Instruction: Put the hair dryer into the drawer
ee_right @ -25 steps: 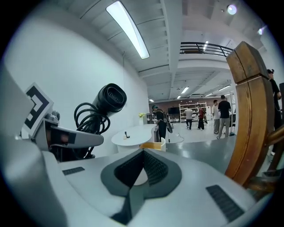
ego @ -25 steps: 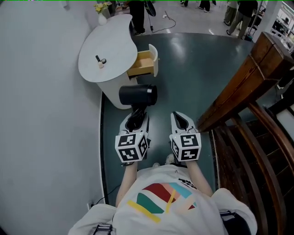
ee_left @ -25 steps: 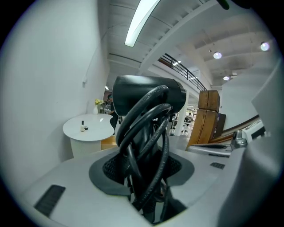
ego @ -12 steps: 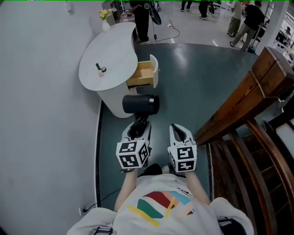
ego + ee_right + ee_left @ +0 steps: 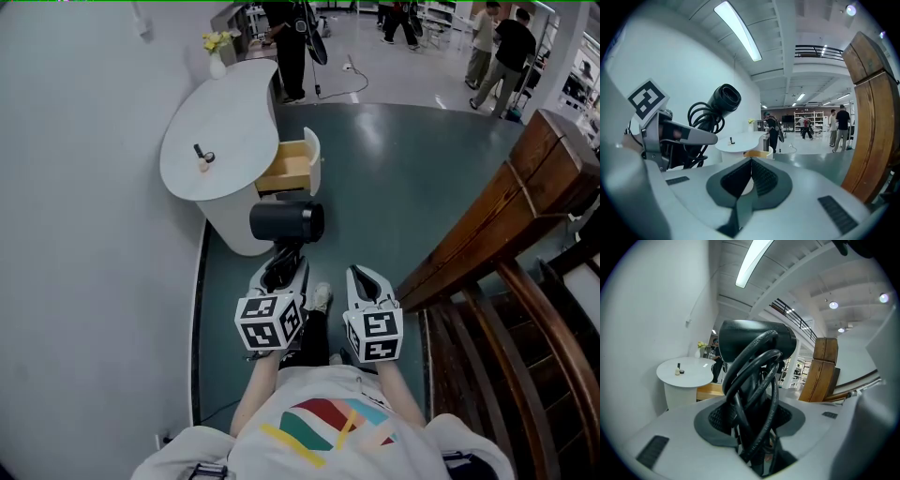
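Note:
The black hair dryer (image 5: 286, 222) stands upright in my left gripper (image 5: 281, 261), barrel on top and handle down between the jaws. In the left gripper view its coiled cord (image 5: 757, 394) fills the gap and the left gripper (image 5: 752, 425) is shut on the handle and cord. The dryer (image 5: 724, 99) also shows in the right gripper view, up at the left. My right gripper (image 5: 367, 277) hangs beside the left one, its pads (image 5: 761, 178) meeting with nothing between them. The wooden drawer (image 5: 291, 167) stands pulled out of the white cabinet, just beyond the dryer.
The round white table top (image 5: 225, 122) carries a small bottle (image 5: 202, 157) and a vase of yellow flowers (image 5: 217, 58). A white wall runs along the left. A wooden stair rail (image 5: 497, 206) slants across the right. Several people stand far back.
Both grippers have moved forward with the dryer. The white table and its open drawer now sit nearer to the dryer in the head view.

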A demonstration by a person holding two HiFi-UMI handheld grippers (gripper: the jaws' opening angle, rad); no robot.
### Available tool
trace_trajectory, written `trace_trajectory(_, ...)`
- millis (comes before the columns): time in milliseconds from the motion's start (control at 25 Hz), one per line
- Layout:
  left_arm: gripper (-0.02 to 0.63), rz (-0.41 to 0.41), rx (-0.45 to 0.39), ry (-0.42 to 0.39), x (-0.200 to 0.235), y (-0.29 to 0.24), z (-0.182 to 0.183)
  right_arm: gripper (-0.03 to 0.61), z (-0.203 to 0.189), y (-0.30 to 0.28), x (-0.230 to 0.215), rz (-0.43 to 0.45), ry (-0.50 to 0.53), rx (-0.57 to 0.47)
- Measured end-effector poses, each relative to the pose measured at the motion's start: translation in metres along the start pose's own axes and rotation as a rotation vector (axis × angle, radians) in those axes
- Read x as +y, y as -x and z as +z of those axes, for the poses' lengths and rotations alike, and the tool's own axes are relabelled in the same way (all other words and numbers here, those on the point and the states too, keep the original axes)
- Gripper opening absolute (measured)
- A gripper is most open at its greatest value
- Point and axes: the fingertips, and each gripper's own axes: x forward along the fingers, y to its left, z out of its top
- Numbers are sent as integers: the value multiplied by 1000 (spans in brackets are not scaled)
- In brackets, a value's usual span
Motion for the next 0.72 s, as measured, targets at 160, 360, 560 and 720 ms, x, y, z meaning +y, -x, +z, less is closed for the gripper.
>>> trace_trajectory(160,192,-17,-21,-14,0,-19,7,12,8,-17,-13,-1,21,-20)
trace_trajectory(360,192,-20,-39,2,11,-56,24,12,26,-45,-39,-29,42,-33)
trace_trajectory(560,192,-30,-78,12,27,-107,53,12,41,-93,-65,-42,43,-30)
trace_trajectory(720,192,-39,-66,27,41,-160,75,12,57,-133,-84,-45,58,-15)
